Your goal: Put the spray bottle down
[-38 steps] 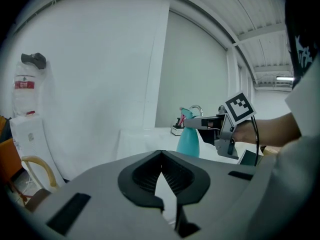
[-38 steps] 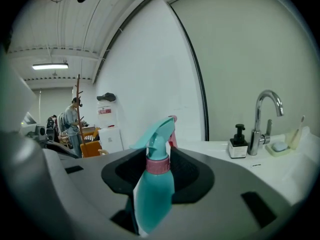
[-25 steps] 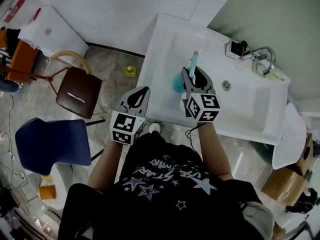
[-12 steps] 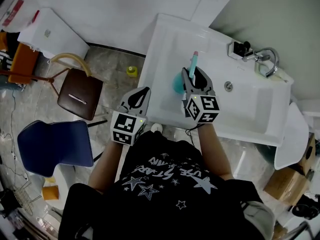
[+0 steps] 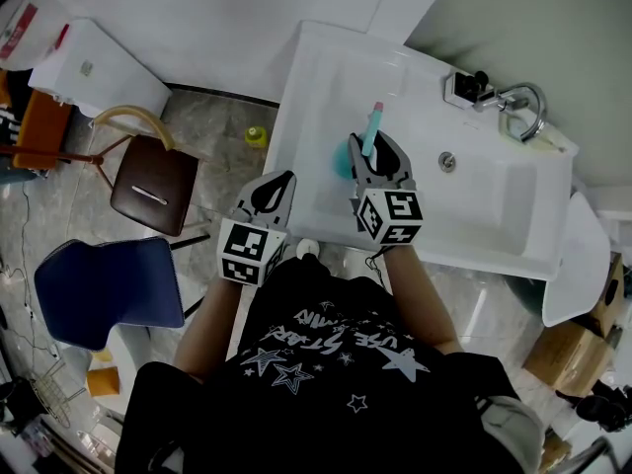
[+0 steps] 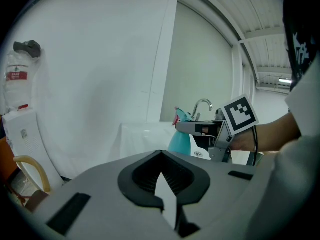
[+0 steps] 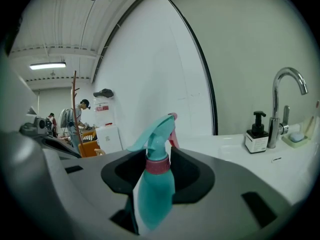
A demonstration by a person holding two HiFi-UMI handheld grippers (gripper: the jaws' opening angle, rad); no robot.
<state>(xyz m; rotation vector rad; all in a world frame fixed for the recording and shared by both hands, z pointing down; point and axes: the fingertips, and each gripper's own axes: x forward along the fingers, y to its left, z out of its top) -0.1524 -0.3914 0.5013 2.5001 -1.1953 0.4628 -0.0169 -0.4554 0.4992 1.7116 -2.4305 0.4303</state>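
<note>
The teal spray bottle [image 5: 344, 158] with a pink nozzle hangs upright over the near left part of the white sink counter [image 5: 316, 77]. My right gripper [image 5: 379, 150] is shut on it, the jaws pressing on its neck just below the trigger head [image 7: 156, 134]. In the right gripper view the bottle [image 7: 155, 184] fills the space between the jaws. My left gripper [image 5: 280, 180] is shut and empty, off the counter's near left edge, over the floor. In the left gripper view the bottle [image 6: 180, 140] shows ahead to the right, clamped in the other gripper.
A chrome faucet [image 5: 520, 105] and a black-topped soap dispenser [image 5: 468, 89] stand at the far right of the basin [image 5: 484, 200]. On the floor to the left are a brown chair [image 5: 153, 181], a blue chair [image 5: 104, 289] and a small yellow object [image 5: 257, 136].
</note>
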